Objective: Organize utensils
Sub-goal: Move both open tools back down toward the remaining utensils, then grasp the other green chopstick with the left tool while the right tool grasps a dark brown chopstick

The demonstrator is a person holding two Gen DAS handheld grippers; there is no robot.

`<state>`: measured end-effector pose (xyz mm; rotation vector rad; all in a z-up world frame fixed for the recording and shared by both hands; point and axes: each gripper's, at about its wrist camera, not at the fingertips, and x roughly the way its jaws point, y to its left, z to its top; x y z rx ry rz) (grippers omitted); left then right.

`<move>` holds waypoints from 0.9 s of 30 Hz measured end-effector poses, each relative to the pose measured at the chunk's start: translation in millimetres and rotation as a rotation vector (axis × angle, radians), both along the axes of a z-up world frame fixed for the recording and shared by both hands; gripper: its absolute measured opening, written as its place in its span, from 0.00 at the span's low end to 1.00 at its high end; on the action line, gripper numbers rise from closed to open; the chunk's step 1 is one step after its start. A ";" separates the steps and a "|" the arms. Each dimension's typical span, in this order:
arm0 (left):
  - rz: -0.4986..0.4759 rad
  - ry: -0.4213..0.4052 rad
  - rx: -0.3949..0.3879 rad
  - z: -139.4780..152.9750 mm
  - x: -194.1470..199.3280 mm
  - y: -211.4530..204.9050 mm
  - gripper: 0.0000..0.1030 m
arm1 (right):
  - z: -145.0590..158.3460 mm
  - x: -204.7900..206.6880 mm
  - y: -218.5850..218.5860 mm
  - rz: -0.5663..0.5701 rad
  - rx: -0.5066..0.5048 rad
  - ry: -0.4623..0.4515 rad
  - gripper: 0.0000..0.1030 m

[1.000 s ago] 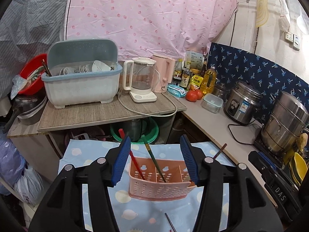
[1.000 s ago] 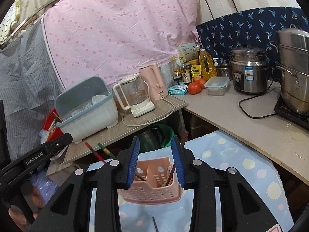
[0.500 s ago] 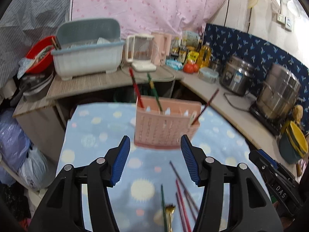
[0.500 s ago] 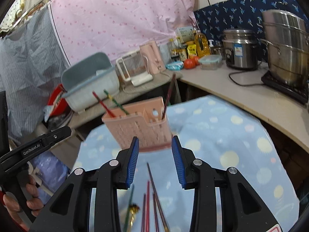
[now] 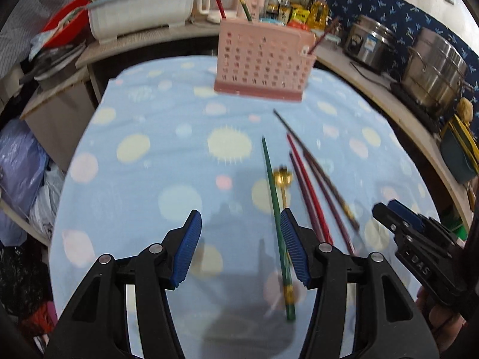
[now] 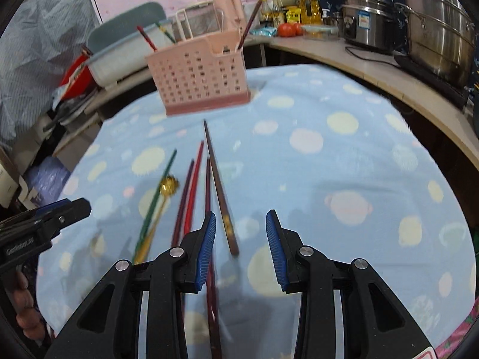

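Left wrist: left tool (image 5: pixel 241 249), right tool (image 6: pixel 240 249) apart, empty; slim chopsticks (image 5: pixel 311 179), perforated pink caddy (image 5: pixel 263 59).

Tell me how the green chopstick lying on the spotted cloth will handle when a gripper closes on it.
The green chopstick looks thin, straight and rigid, so probably stiff and light. Its narrow glossy shaft may slip or pivot between the pads. Lying flat on the soft blue spotted cloth, it may sink slightly, making a low pinch awkward.
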<state>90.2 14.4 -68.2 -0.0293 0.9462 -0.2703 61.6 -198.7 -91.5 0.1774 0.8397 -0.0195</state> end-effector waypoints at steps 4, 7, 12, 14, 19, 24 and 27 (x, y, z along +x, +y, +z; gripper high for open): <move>-0.031 0.047 0.011 -18.2 -23.9 -4.1 0.51 | -12.4 -10.2 1.4 -0.008 -0.011 0.020 0.31; -0.052 0.062 0.018 -25.6 -38.0 -7.0 0.51 | -13.6 -18.9 -1.4 -0.021 -0.002 0.021 0.31; -0.077 0.084 0.021 -33.8 -49.0 -12.3 0.51 | -15.0 -29.4 -2.9 -0.027 -0.002 0.024 0.31; -0.082 0.093 0.009 -35.4 -48.7 -13.8 0.51 | -14.6 -30.8 -4.0 -0.028 -0.002 0.024 0.31; -0.109 0.103 0.033 -41.8 -48.4 -24.9 0.49 | -15.4 -32.1 -5.0 -0.028 -0.003 0.025 0.31; -0.107 0.107 0.051 -46.6 -47.0 -26.1 0.35 | -19.5 -30.4 -4.5 -0.022 0.003 0.037 0.31; -0.096 0.110 0.039 -46.9 -44.1 -22.2 0.19 | -20.0 -26.9 -3.5 -0.015 0.008 0.040 0.29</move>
